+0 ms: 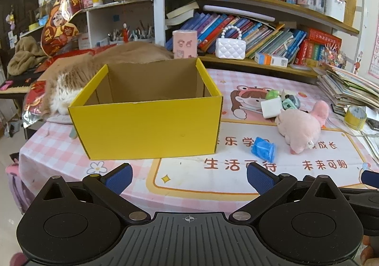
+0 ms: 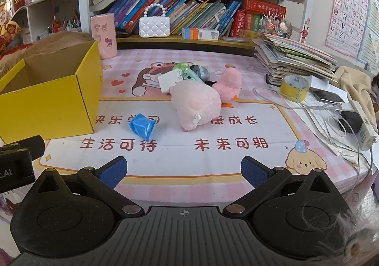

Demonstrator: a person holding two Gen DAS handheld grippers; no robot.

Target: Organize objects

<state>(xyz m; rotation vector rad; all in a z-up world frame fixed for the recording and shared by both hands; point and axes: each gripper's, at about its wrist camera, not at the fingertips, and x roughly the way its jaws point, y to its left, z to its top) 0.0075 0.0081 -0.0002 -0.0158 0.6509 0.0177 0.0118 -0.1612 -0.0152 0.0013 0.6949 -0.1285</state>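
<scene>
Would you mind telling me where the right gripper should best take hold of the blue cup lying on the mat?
Probably across the blue cup's narrower middle, coming from above. It lies tipped on its side, apart from the yellow box and the pink plush, so the open right gripper has room around it.

The table (image 2: 213,161) wears a pink checked cloth with a printed cartoon mat. A yellow box (image 1: 146,121) stands toward its left edge. Mid-table lie a blue cup (image 2: 141,127) on its side, a pink plush (image 2: 195,105) and small toys. Near the right edge sit a tape roll (image 2: 294,87), stacked books (image 2: 296,57) and cables.
</scene>
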